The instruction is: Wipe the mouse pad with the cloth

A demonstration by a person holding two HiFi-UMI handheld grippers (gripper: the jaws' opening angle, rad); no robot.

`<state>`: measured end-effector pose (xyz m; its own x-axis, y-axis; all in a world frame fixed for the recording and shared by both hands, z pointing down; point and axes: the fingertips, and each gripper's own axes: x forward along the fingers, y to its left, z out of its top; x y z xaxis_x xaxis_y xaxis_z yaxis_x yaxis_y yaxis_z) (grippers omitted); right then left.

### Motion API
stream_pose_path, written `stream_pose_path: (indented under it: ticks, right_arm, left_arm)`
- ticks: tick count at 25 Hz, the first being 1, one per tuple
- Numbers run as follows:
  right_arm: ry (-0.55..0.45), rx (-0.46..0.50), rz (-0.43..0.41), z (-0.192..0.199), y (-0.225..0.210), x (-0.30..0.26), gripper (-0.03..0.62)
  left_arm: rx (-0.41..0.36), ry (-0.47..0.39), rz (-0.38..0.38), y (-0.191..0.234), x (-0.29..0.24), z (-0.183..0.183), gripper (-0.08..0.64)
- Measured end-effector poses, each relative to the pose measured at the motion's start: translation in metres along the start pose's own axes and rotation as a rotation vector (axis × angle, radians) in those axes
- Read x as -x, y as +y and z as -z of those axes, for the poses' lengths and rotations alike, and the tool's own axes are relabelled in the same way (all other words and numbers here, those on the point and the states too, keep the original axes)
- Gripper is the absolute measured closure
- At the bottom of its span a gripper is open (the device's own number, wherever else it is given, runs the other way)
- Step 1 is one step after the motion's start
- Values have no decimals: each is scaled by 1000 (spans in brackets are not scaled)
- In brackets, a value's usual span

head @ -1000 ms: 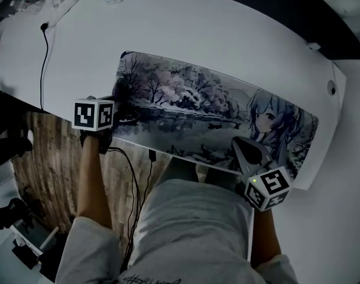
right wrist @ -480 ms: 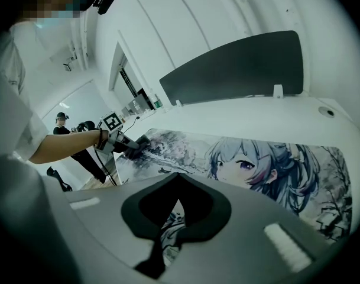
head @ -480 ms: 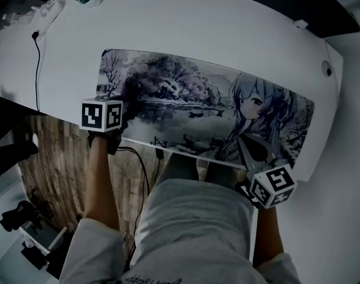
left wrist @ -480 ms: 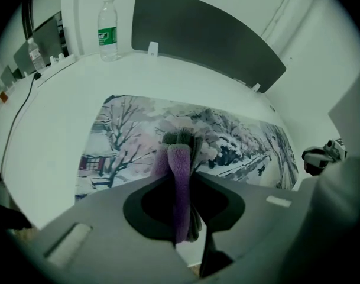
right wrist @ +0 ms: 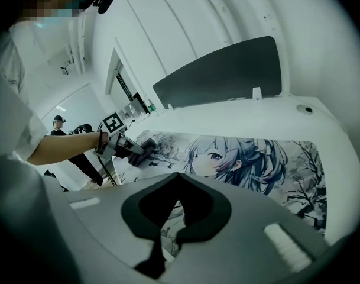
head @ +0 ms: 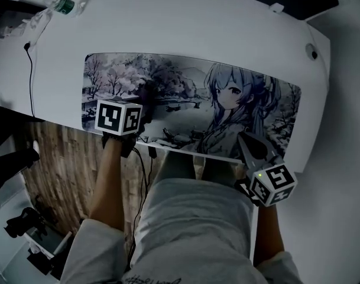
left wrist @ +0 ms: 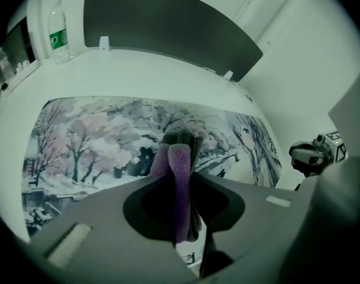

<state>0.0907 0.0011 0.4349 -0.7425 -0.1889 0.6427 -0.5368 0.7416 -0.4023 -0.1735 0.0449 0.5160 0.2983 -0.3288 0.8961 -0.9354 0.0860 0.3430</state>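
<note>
Head view looks down on a white desk (head: 197, 22) with a curved far edge. The person sits at its near side, above a wood-patterned floor (head: 61, 170). A dark divider panel (left wrist: 168, 22) stands along the back of the desk.

A long mouse pad (head: 185, 93) lies flat across the desk, close to the near edge. It is printed with wintry trees on the left half and a long-haired cartoon girl on the right.

The left gripper (head: 143, 106) reaches over the tree part of the pad, left of the middle. In the left gripper view its jaws are clamped on a purple cloth (left wrist: 178, 170). The bunched front of the cloth presses down on the printed trees.

The right gripper (head: 246, 142) hangs at the near edge of the pad, toward its right end, below the girl's figure. In the right gripper view its jaws are drawn nearly together with nothing between them, only a thin slit showing the pad beyond. Whether its tips touch the pad cannot be told.

A clear bottle (head: 61, 5) with a green label sits at the far left corner of the desk, well apart from the pad. A thin black cable (head: 31, 70) runs across the desk's left end.
</note>
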Motion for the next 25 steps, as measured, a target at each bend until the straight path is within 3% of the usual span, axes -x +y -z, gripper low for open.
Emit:
stream_pose_path:
  ticks: [12,25]
  right_arm:
    - [-25,-15,28,17,-39,46,586]
    - [-49,-21,24,30,-83,88,586]
  left_arm:
    - [-62,27,91,-95,-39,-10,463]
    - [-125,44,100,-182,-76,-19,463]
